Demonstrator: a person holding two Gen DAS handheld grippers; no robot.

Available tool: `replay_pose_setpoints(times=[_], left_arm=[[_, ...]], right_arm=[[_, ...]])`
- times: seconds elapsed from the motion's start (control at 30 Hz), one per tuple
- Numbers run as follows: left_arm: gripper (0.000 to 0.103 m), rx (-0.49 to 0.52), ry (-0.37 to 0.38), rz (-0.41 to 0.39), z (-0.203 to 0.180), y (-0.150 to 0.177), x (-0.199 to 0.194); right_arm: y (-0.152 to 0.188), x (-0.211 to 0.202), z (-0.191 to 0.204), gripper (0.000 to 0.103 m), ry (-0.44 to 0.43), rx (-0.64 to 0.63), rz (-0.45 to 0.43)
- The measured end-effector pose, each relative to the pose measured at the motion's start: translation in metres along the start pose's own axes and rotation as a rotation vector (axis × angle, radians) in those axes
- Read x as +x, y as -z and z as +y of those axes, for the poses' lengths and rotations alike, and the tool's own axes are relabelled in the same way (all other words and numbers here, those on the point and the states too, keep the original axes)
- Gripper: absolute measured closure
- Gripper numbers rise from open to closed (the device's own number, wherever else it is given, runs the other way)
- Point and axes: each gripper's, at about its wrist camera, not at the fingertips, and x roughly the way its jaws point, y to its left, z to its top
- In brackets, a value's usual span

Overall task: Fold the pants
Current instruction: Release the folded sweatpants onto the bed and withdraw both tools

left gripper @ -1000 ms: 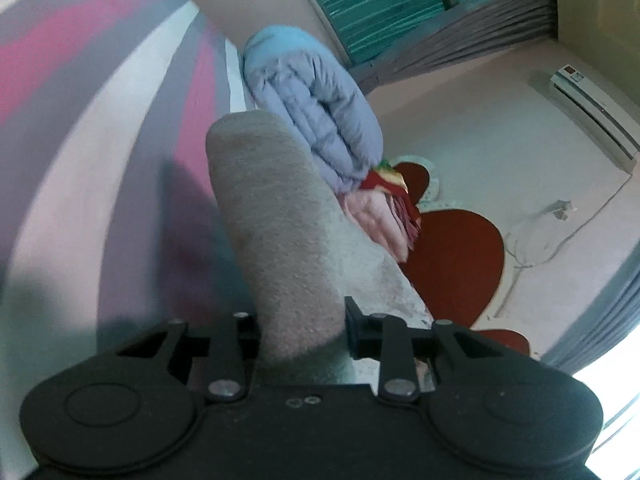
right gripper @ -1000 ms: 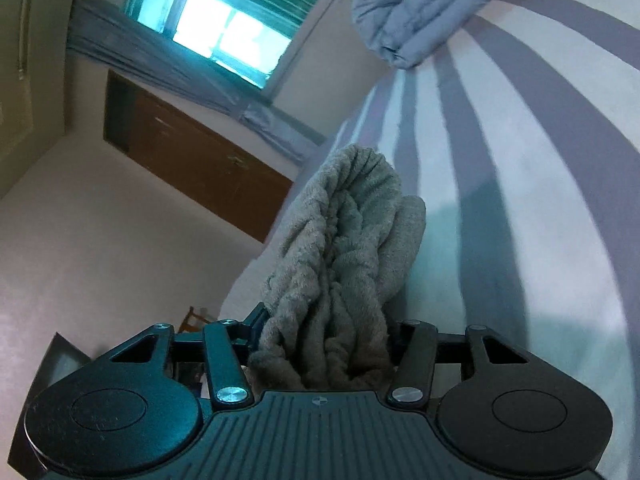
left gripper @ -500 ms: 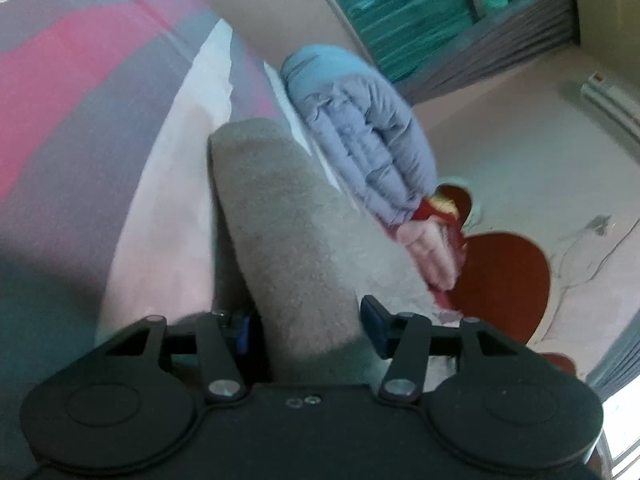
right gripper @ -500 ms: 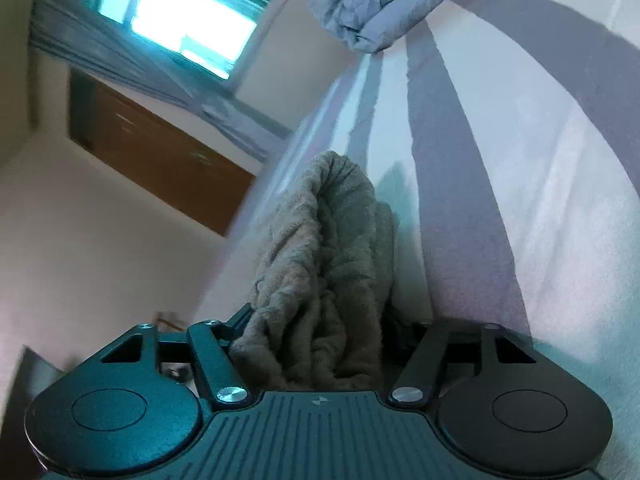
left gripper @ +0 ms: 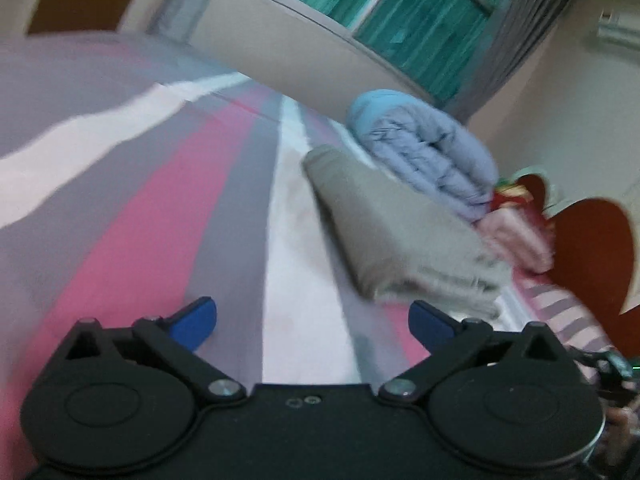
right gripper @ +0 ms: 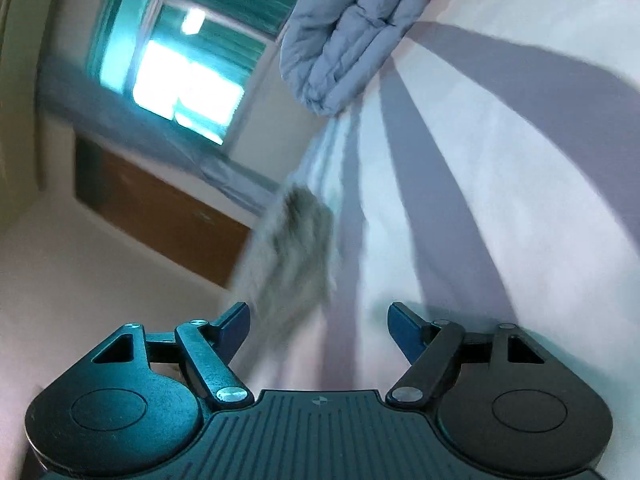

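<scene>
The grey-beige pants lie folded into a long bundle on the striped bed cover, ahead and to the right of my left gripper. Its jaws are opening wide, with only the bed cover showing between the blue pads. In the right wrist view the same pants appear as a blurred fuzzy bundle near the bed's edge, just ahead of the left finger. My right gripper is opening too, and the pads press on nothing.
A rolled pale blue quilt lies beyond the pants, with pink and red folded cloth beside it. The quilt also shows at the top of the right wrist view. A striped sleeve reaches in at the right. A window and a brown door stand behind.
Both grippers let go of the pants and opened wide. The left one drew back and swung left, leaving the bundle lying on the bed to its right; the right one backed away too.
</scene>
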Motion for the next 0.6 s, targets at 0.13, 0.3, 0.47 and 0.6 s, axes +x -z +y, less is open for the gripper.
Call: replay_pose_setpoints(times=[0.13, 0.3, 0.47, 0.6], left_arm=[[0.006, 0.075, -0.109, -0.006, -0.027, 0.02, -0.028], [0.006, 0.139, -0.152, -0.088, -0.074, 0.038, -0.065], [0.006, 0.207, -0.19, -0.174, -0.112, 0.059, -0.108], [0.006, 0.269, -0.182, -0.216, -0.14, 0.076, -0.134]], right_arm=[[0.052, -0.028, 0.032, 0.012, 0.134, -0.128, -0.009], [0.1, -0.039, 0.104, 0.0, 0.317, -0.392, -0.083], [0.141, -0.058, 0.156, 0.0, 0.37, -0.545, -0.176], [0.178, -0.076, 0.182, 0.0, 0.394, -0.604, -0.242]])
